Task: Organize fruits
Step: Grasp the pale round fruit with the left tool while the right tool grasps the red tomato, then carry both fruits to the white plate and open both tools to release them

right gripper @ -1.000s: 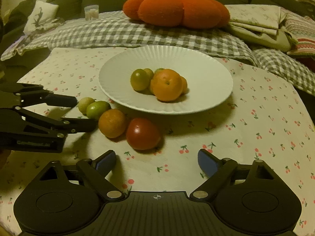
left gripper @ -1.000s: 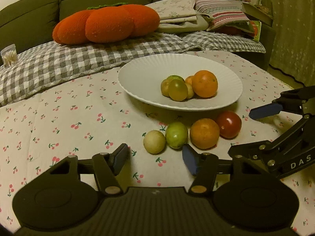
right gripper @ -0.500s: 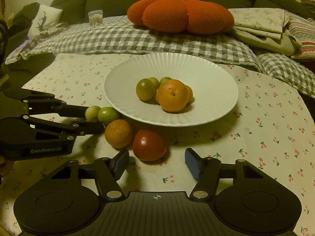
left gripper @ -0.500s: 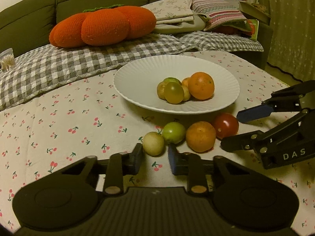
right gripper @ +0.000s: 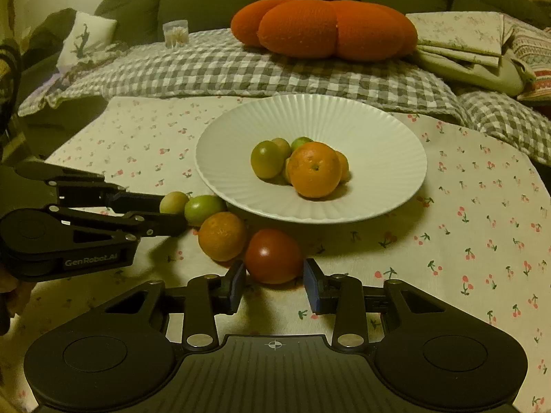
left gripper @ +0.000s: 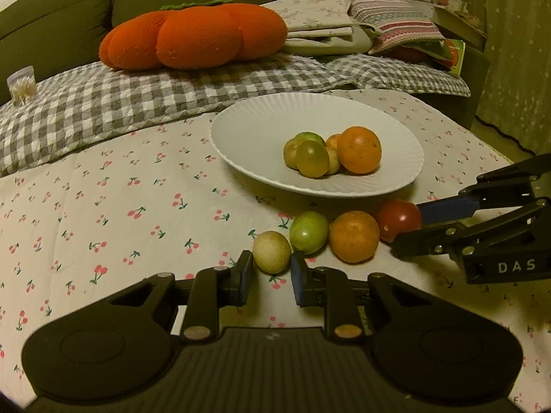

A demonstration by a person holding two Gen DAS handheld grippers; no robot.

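A white ribbed plate (left gripper: 241, 127) (right gripper: 389, 137) holds an orange (left gripper: 359, 149) (right gripper: 314, 169) and several small green and yellow fruits (left gripper: 311, 158). In front of it on the cloth lie a pale yellow fruit (left gripper: 271, 252) (right gripper: 174, 202), a green fruit (left gripper: 309, 231) (right gripper: 204, 208), an orange (left gripper: 354, 236) (right gripper: 222, 236) and a red tomato (left gripper: 397, 219) (right gripper: 273, 256). My left gripper (left gripper: 269, 277) is partly open, its fingers either side of the pale yellow fruit. My right gripper (right gripper: 273, 284) is partly open, its fingers flanking the tomato.
The table has a cherry-print cloth (left gripper: 137, 206). Behind it a sofa carries a checked blanket (left gripper: 137, 96), an orange pumpkin cushion (left gripper: 196, 36), folded linens (left gripper: 320, 24) and a small clear tub (left gripper: 21, 84). The table edge drops off at the right.
Both grippers have moved forward and narrowed. The left fingers now bracket the pale yellow fruit; the right fingers now bracket the tomato. The fruits have not moved.
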